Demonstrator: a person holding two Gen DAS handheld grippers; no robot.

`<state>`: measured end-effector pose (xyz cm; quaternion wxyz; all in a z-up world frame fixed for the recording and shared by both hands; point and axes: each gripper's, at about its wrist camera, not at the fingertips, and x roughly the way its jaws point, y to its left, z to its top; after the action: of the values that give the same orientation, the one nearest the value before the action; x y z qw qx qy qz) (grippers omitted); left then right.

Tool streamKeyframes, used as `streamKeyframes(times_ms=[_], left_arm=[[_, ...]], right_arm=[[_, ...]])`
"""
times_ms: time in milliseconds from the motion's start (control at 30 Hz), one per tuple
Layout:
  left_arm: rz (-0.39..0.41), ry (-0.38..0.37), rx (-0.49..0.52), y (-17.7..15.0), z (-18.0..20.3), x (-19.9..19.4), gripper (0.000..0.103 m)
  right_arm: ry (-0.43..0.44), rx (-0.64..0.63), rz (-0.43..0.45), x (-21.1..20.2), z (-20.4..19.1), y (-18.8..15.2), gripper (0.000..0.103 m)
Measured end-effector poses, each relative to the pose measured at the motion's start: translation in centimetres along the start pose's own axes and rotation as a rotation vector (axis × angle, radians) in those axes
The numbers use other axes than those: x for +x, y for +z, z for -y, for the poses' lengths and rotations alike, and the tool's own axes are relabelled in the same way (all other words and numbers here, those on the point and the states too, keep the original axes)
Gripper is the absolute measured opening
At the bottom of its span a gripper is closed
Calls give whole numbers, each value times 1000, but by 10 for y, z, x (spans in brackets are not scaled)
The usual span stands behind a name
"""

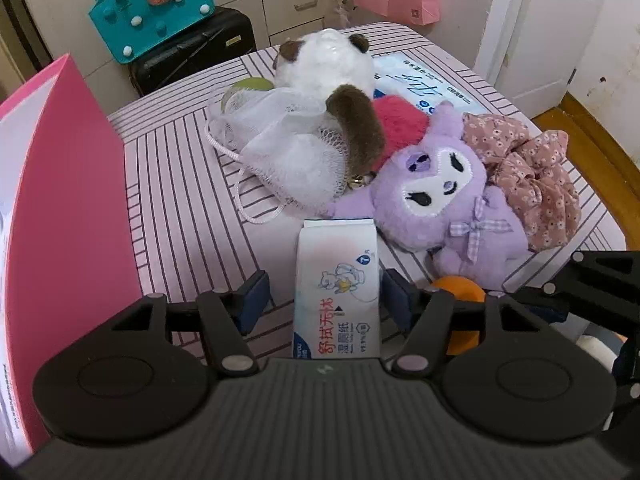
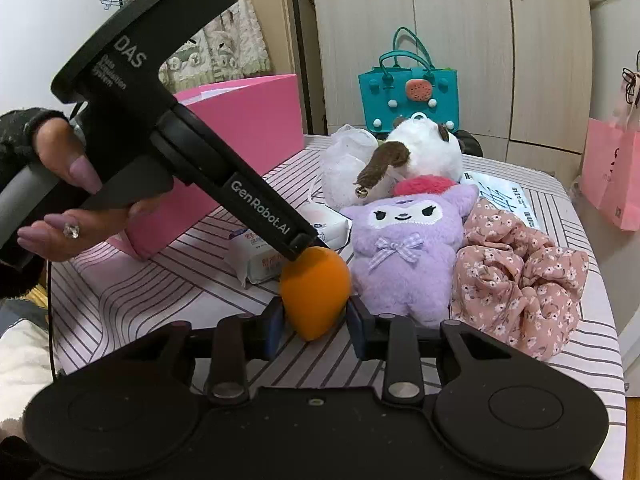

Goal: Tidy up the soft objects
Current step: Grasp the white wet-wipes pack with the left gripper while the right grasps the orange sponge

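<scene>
On the striped table (image 1: 180,168), near its front edge, a white wet-wipe pack (image 1: 338,292) stands between the fingers of the left tool (image 1: 324,300). Its jaws are parted wider than the pack, with a clear gap on the left side; on the right the pad looks just clear of the pack, though the angle makes that hard to judge. The right tool (image 2: 314,316) is clenched on an orange egg-shaped sponge (image 2: 316,292), both pads pressed against its sides. A hand (image 2: 76,196) with painted nails holds the left tool's handle. Behind the sponge lies a purple plush doll (image 2: 400,248), touching a floral pink scrunchie (image 2: 520,272) towards the right edge. Further back sit a red pompom (image 1: 400,120), a brown-and-white plush (image 1: 332,64) and a white mesh bag (image 1: 288,152). A pink box (image 1: 68,200) stands at the left edge.
</scene>
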<state>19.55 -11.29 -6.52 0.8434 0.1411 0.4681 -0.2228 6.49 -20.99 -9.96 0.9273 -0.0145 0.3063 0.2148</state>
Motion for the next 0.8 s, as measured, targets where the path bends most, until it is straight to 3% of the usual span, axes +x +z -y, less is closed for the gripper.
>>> streamKeyframes(times_ms=[467, 633, 800], left_arm=[[8, -22, -36, -1, -5, 1, 60], [33, -17, -16, -5, -3, -1, 40], [37, -26, -7, -7, 0, -5, 39]], right_arm=[[-71, 10, -7, -11, 1, -5, 35], [-78, 11, -9, -13, 1, -4, 35], [-85, 9, -3, -17, -1, -1, 35]])
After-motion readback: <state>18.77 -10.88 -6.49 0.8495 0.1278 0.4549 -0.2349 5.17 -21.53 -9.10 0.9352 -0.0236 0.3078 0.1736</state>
